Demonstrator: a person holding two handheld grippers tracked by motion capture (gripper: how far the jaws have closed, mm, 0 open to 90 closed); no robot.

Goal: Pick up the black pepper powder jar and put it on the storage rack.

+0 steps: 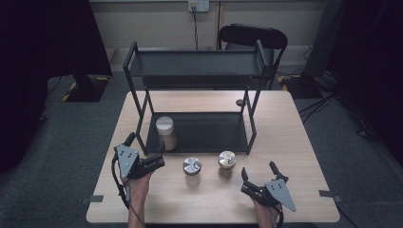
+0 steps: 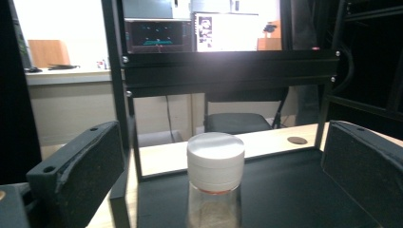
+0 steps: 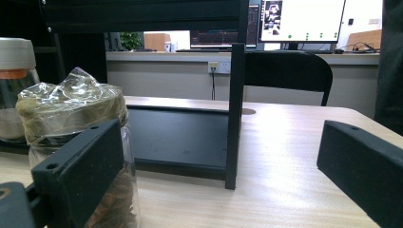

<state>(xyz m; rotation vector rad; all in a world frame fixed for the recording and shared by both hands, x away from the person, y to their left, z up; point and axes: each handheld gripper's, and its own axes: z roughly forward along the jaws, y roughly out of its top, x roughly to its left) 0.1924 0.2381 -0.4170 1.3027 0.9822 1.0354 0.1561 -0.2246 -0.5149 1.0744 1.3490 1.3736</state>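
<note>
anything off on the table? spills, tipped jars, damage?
Nothing stands out. The white-lidded jar stands upright on the rack's lower shelf; the two jars in front, one foil-topped, one wrap-topped, stand upright on the table. No spills. Both grippers, left and right, are open.

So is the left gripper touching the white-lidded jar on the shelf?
Apart. The left gripper view shows the left gripper open, with the white-lidded jar standing between its jaws and clear space on both sides of it.

Three jars: one white-lidded jar (image 1: 166, 132) on the rack's bottom shelf, two foil-topped jars (image 1: 192, 170) (image 1: 226, 162) on the tabletop (image 1: 294, 156). One black rack (image 1: 195, 64). Two tongs (image 1: 144, 148) (image 1: 259, 174).
</note>
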